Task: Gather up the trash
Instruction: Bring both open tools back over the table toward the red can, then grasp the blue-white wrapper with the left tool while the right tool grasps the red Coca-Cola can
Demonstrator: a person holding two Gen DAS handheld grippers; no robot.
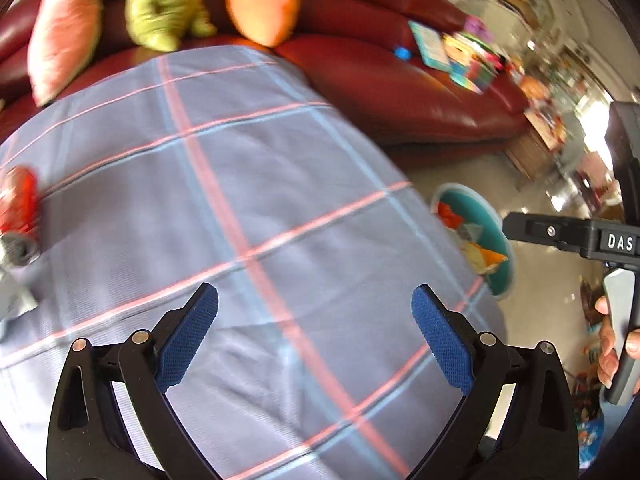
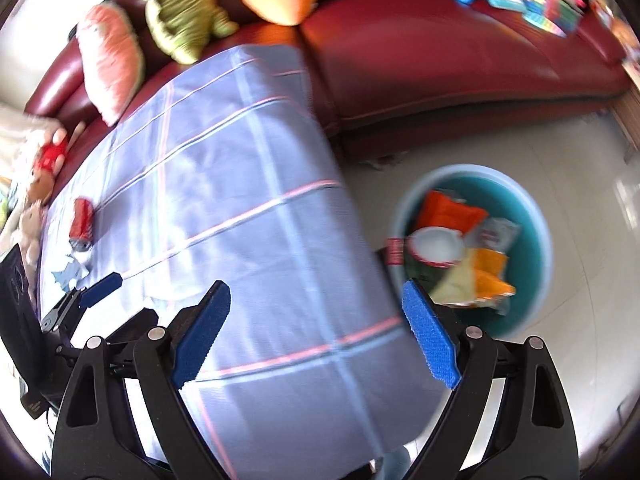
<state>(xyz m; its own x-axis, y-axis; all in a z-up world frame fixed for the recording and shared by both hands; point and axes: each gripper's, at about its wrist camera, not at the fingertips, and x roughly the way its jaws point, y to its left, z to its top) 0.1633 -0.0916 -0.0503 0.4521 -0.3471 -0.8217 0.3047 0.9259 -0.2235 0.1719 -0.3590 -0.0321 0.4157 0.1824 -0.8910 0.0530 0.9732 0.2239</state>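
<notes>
A crushed red soda can (image 1: 18, 210) lies on the checked cloth at the far left; it also shows in the right wrist view (image 2: 82, 224), with a scrap of torn paper (image 2: 71, 273) beside it. A teal bin (image 2: 524, 240) on the floor right of the table holds several wrappers and a white cup; it also shows in the left wrist view (image 1: 486, 222). My left gripper (image 1: 314, 336) is open and empty above the cloth. My right gripper (image 2: 316, 336) is open and empty over the table's right edge, near the bin.
The table (image 1: 240, 200) carries a lilac checked cloth. A dark red sofa (image 2: 460, 60) behind it holds plush toys (image 2: 180, 12), a pink cushion and books (image 1: 452, 52). Dolls (image 2: 36, 196) lie at the far left. Pale tiled floor (image 2: 580, 320) surrounds the bin.
</notes>
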